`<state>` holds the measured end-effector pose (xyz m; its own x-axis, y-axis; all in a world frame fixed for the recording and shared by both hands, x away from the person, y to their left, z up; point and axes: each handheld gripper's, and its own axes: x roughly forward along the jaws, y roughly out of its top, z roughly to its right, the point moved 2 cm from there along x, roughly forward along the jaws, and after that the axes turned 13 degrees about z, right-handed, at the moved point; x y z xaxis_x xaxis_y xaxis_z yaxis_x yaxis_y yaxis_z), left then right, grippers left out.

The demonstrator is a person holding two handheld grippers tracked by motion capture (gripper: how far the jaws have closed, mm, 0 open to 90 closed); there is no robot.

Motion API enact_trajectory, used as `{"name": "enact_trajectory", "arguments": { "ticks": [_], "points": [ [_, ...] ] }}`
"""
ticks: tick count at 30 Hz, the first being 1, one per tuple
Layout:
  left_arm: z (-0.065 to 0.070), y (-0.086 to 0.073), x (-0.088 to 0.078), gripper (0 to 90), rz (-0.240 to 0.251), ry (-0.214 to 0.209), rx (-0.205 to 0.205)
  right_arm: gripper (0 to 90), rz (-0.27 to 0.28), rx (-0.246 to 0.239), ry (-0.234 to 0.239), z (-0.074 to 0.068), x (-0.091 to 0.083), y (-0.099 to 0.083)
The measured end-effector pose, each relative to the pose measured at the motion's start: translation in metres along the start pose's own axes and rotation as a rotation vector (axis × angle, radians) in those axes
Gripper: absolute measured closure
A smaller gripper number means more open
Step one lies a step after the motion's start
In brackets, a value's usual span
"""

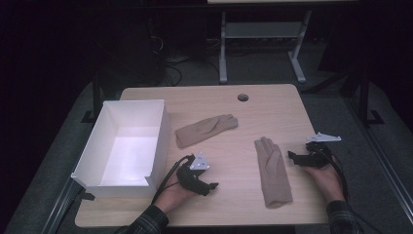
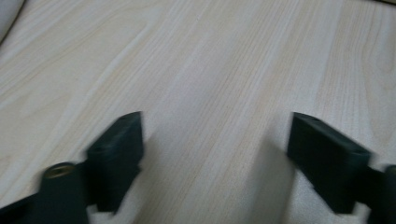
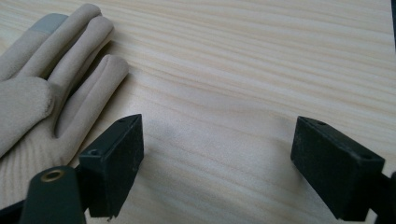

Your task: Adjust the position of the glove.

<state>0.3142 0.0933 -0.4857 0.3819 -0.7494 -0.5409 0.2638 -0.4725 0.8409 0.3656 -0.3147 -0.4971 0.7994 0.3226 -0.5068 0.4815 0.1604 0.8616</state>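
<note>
Two tan gloves lie flat on the light wooden table (image 1: 243, 117). One glove (image 1: 205, 129) rests mid-table with its fingers toward the far right. The other glove (image 1: 272, 170) lies to the right with its fingers away from me; its fingers also appear at the left of the right gripper view (image 3: 51, 88). My left gripper (image 1: 208, 186) sits low near the front edge beside the box, open over bare wood (image 2: 215, 140). My right gripper (image 1: 296, 158) is open just right of the nearer glove, nothing between its jaws (image 3: 217, 158).
An open white box (image 1: 124, 146) stands at the table's left side. A round cable hole (image 1: 242, 97) sits near the far edge. Beyond the table are a desk frame (image 1: 263, 39) and cables on the dark floor.
</note>
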Motion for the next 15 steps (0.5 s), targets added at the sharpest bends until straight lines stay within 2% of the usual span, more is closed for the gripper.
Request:
{"name": "enact_trajectory", "arguments": {
  "ticks": [2,3,4,5,10,11,12,15],
  "points": [
    [-0.001,0.002,0.000,36.4,-0.008,0.000,-0.007,16.6,0.000,0.000,0.000,0.000,0.000,0.000],
    [-0.005,0.006,0.000,41.0,-0.011,0.008,-0.037,16.7,0.000,-0.001,0.000,0.000,0.000,0.000],
    [-0.005,0.006,0.000,45.3,-0.011,0.008,-0.037,16.7,0.000,0.000,0.000,0.000,0.000,0.000],
    [-0.010,0.010,0.001,49.5,-0.004,0.024,-0.063,16.7,0.000,0.001,0.000,0.000,0.000,0.000],
    [-0.019,0.019,0.002,76.9,-0.013,0.036,-0.073,16.7,0.000,0.001,-0.001,0.000,0.000,0.000],
    [-0.022,0.021,0.003,76.9,-0.013,0.040,-0.088,16.6,0.000,0.000,0.000,0.000,0.000,0.000],
    [-0.025,0.024,0.003,85.5,-0.013,0.046,-0.092,16.7,0.000,0.000,-0.001,0.000,0.000,0.000],
    [-0.034,0.032,0.006,89.3,-0.012,0.070,-0.091,16.7,0.000,0.001,0.000,0.000,0.000,0.000]
  ]
}}
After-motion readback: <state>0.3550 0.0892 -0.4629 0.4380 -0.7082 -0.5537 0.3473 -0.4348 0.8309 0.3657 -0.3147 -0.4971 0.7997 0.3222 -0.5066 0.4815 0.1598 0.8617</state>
